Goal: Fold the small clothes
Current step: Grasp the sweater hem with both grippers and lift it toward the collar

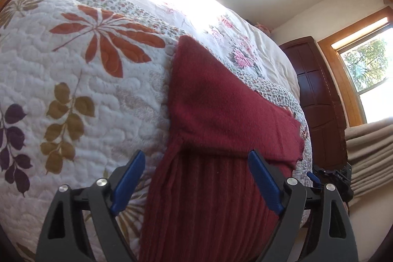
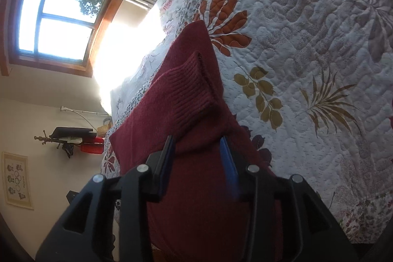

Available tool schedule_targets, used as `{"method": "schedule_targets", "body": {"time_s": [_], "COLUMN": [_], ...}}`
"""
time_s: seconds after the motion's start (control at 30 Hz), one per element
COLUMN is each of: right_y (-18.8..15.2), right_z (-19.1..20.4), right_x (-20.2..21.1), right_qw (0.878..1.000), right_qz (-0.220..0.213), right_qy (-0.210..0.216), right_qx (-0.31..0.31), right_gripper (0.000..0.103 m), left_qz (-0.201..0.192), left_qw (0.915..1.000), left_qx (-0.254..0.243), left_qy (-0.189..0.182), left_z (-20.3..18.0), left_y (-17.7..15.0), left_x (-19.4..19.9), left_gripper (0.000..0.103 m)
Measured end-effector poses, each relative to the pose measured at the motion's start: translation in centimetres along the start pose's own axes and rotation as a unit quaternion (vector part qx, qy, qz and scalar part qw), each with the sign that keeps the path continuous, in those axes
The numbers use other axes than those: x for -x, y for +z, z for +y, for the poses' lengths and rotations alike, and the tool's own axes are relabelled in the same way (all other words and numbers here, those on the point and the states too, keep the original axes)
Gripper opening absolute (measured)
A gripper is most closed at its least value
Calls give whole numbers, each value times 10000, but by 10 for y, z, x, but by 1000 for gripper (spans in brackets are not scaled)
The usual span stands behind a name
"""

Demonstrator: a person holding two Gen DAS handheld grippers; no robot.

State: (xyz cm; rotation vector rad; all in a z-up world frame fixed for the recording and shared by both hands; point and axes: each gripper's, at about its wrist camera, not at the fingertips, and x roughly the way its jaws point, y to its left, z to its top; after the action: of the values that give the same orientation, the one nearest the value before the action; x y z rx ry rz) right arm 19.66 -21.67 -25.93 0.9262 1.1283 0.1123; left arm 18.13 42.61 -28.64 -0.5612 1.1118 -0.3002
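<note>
On my left camera the left gripper (image 1: 194,161) stands released, its blue pads wide apart over the ribbed hem of the sweater (image 1: 211,114); a folded flap lies across just past the tips. Whether the pads touch the knit I cannot tell. At the right edge of that view I catch a bit of the right gripper (image 1: 331,176), beyond the quilt's edge.

My right camera shows what the left one does not: the right gripper (image 2: 197,146) with jaws narrowed about the maroon cloth, knit bulging between them, so I read it as gripping the sweater (image 2: 172,129). Ahead, a ribbed cuff (image 2: 191,87) lies folded over the body.

The sweater rests along the edge of the quilt (image 1: 73,70), which is white with orange, olive and purple leaves. Beyond are a rose-print sheet (image 1: 233,46), a dark wardrobe (image 1: 316,95), curtains (image 1: 368,151) and a window (image 2: 56,21). Glare washes out the far end of the bed.
</note>
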Motion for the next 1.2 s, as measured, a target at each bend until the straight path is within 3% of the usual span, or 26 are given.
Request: {"method": "schedule_targets", "body": {"time_s": [0.13,0.3,0.47,0.6,0.73,0.8,0.87,0.93,1.0,1.1,1.2], "right_y": [-51,-99,-125,-140,-156,-164,-172,-179,-186,-198,-212], "right_z": [-22,-50,-77,-97,-122,-134,-147,-159,-170,-185,-201], "right_x": [18,30,33,37,50,55,57,56,52,44,36], "right_qw": [9992,9978,9962,9942,9942,9941,9939,9932,9924,9909,9876], "right_qz": [-7,198,576,898,940,978,1034,1112,1181,1281,1368], "right_qy": [-382,-549,-587,-588,-522,-449,-359,-248,-192,-51,269], "right_qx": [-97,-329,-303,-84,-95,-123,-168,-222,-279,-409,-725], "right_gripper": [54,58,60,60,64,67,70,72,73,74,76], "left_qz": [432,909,1161,1449,1450,1320,1335,1358,1313,1040,658], "left_qw": [9987,9936,9874,9802,9770,9765,9768,9762,9735,9649,9511], "left_qx": [234,541,998,1280,1462,1527,1490,1498,1610,1833,2012], "left_qy": [-157,-399,-398,-421,-545,-758,-767,-781,-955,-1566,-2248], "left_z": [39,69,93,107,114,115,114,110,106,88,63], "left_y": [-63,-150,-214,-247,-251,-247,-246,-248,-253,-256,-254], "left_x": [21,27,-7,-38,-46,-42,-38,-34,-26,0,32], "left_gripper": [88,88,88,88,86,66,27,9,7,7,7]}}
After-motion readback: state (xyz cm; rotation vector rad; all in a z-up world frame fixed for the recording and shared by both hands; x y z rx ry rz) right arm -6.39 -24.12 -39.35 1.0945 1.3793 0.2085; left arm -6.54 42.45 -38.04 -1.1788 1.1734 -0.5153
